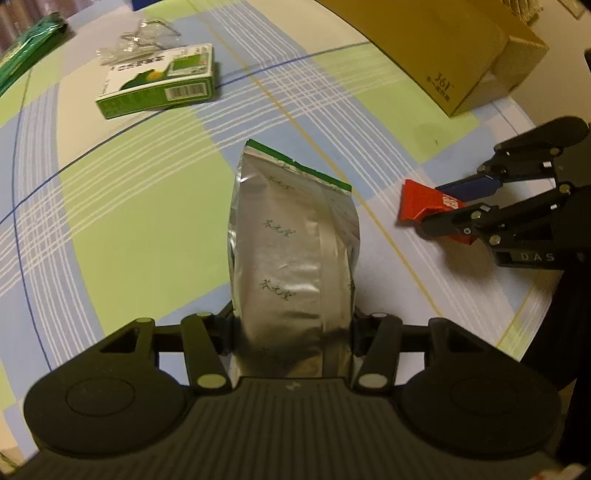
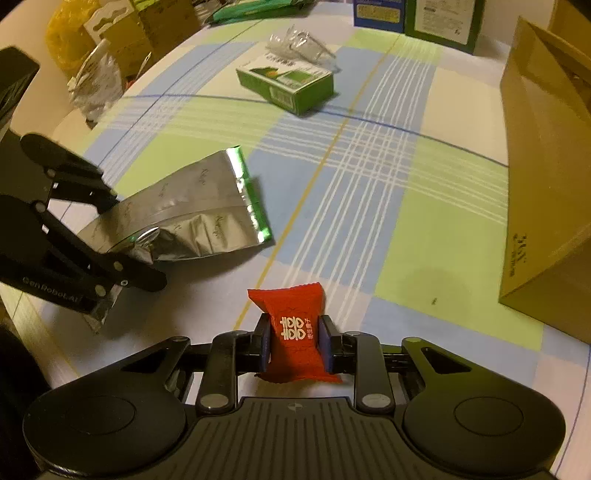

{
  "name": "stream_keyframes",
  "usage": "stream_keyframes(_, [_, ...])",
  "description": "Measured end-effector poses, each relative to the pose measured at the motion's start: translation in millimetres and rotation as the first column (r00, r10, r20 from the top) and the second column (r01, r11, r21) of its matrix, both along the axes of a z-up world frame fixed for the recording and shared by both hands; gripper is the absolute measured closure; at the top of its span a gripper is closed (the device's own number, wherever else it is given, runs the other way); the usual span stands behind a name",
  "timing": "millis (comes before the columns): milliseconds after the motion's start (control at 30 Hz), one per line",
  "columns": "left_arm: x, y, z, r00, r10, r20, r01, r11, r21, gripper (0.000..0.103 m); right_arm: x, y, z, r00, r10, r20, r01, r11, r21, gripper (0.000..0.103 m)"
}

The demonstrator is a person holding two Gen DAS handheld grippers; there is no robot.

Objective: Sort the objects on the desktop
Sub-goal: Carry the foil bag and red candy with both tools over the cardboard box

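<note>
A silver foil pouch (image 1: 291, 240) with a green top edge stands between my left gripper's fingers, resting on the checked tablecloth (image 1: 129, 221). My left gripper (image 1: 291, 321) is shut on its lower part. The right wrist view shows the same pouch (image 2: 199, 214) lying tilted, its base clamped by the left gripper (image 2: 135, 240). A small red candy packet (image 2: 291, 306) with white characters sits between the blue pads of my right gripper (image 2: 294, 332), which is shut on it. In the left wrist view the red packet (image 1: 417, 203) and the right gripper (image 1: 432, 206) are to the pouch's right.
A green and white carton (image 1: 159, 81) lies flat farther back, with crumpled clear plastic (image 1: 140, 40) behind it. A tall cardboard box (image 2: 546, 166) stands along the right side. Green packets (image 1: 26, 55) and several boxes (image 2: 413, 14) line the far edge.
</note>
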State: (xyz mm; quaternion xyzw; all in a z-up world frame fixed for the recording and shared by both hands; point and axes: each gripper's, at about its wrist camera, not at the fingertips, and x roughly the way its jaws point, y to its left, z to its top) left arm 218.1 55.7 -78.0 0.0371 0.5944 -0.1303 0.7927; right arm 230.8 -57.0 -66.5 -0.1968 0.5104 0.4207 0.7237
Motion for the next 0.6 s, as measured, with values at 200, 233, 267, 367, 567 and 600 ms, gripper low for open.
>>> stream_keyframes(200, [-10.3, -2.3, 15.5, 0.998, 0.047, 0.043, -0.047, 0.999, -0.007, 0.054, -6.6, -5.7, 15.0, 0.999, -0.022, 0.025, 0.022, 0.999, 0.026, 0.080])
stream_keyframes(233, [-12.3, -3.2, 19.0, 0.997, 0.054, 0.050, -0.054, 0.999, -0.010, 0.054, -7.6, -7.1, 18.0, 0.999, -0.026, 0.030, 0.025, 0.999, 0.031, 0.080])
stream_keyframes(267, [-13.8, -4.6, 21.9, 0.997, 0.060, 0.057, -0.059, 0.998, -0.011, 0.054, -8.4, -8.3, 20.7, 0.999, -0.028, 0.034, 0.027, 0.999, 0.035, 0.080])
stream_keyframes(367, [-18.9, -8.7, 32.5, 0.993, 0.083, 0.083, -0.081, 0.996, -0.019, 0.054, -10.3, -14.2, 31.5, 0.998, -0.044, 0.053, 0.041, 0.998, 0.053, 0.080])
stream_keyframes(567, [-28.3, -15.2, 61.3, 0.978, 0.154, 0.141, -0.147, 0.987, -0.064, 0.054, -11.1, -28.3, 53.9, 0.993, -0.078, 0.085, 0.070, 0.993, 0.093, 0.080])
stream_keyframes(600, [-29.3, -17.2, 65.5, 0.975, 0.164, 0.149, -0.155, 0.985, -0.071, 0.054, -11.1, -31.3, 57.5, 0.993, -0.083, 0.088, 0.075, 0.992, 0.098, 0.080])
